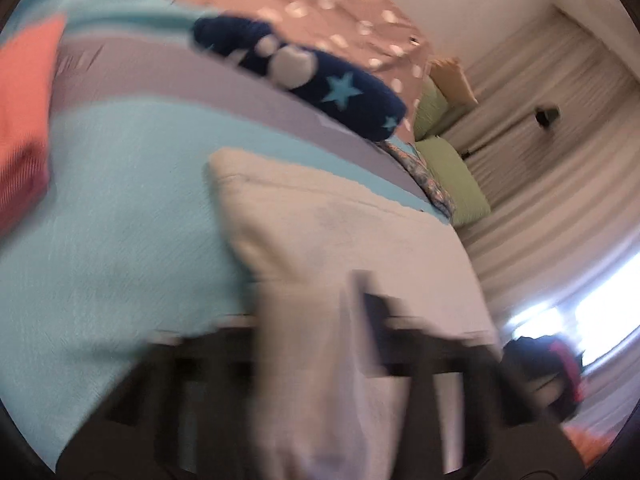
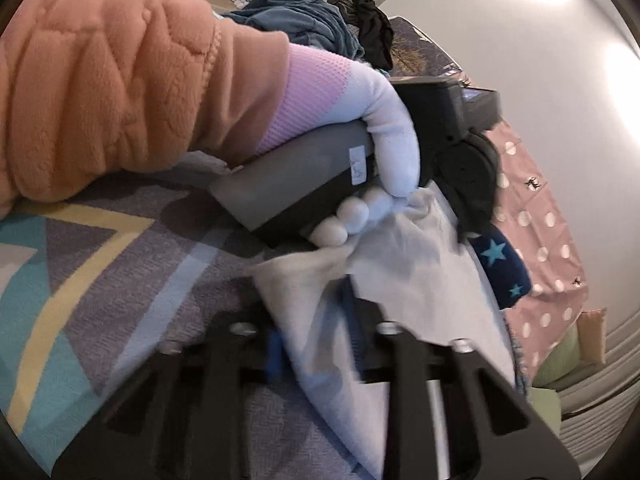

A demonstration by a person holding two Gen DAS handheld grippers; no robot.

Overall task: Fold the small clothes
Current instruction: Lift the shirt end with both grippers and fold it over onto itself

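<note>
While the woven bedspread [image 2: 100,272] stretches widest across both views, its flat ribbed cloth banded in turquoise, grey-lilac and yellow angles, a pink sheet [image 1: 320,4] dotted with pale spots lies crumpled along its far side. Near the middle rests the small white garment [image 1: 340,220], a soft cotton piece with a stitched hem and one rounded corner pointing left, spread on the bed between the two tools. Beside it, toward the far right, sits a rolled navy fleece [image 1: 320,80] printed with light blue stars and white circles. A puffy, quilted orange sleeve [image 2: 112,80] ends in a white knitted glove [image 2: 384,132] with a pink ribbed cuff, wrapped round a boxy grey handle. The left tool [image 1: 356,320], blurred, is pinched together on a fold of the white cloth; the right tool [image 2: 320,336], black and angular, is likewise clamped on the garment's near edge.
</note>
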